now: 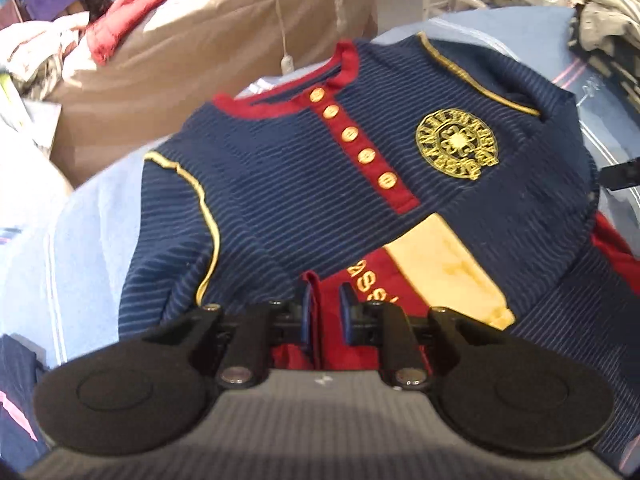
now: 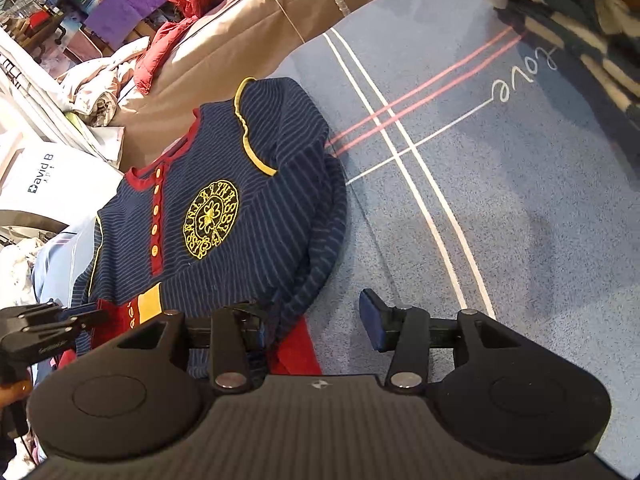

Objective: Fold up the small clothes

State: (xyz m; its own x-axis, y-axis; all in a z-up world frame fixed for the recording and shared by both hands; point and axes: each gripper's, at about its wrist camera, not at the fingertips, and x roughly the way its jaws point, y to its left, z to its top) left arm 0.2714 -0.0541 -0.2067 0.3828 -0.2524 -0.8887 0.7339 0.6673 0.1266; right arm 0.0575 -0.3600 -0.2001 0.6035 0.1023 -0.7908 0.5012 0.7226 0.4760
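A light blue bedsheet (image 2: 500, 208) with white and pink lines spreads under and ahead of both grippers. On it lies a small navy striped shirt (image 1: 304, 208) with a red button placket, gold buttons and a round yellow emblem; it is directly ahead of the left gripper and ahead to the left of the right gripper. A red jacket (image 2: 176, 28) lies far behind, on beige bedding. The left gripper (image 1: 326, 312) has its jaws nearly together, and a fold of the shirt's red hem (image 1: 316, 320) stands between them; whether the pads press on it I cannot tell. The right gripper (image 2: 316, 328) stands wide open, its left finger at the shirt's edge and its right finger (image 2: 372, 320) over bare sheet, holding nothing.
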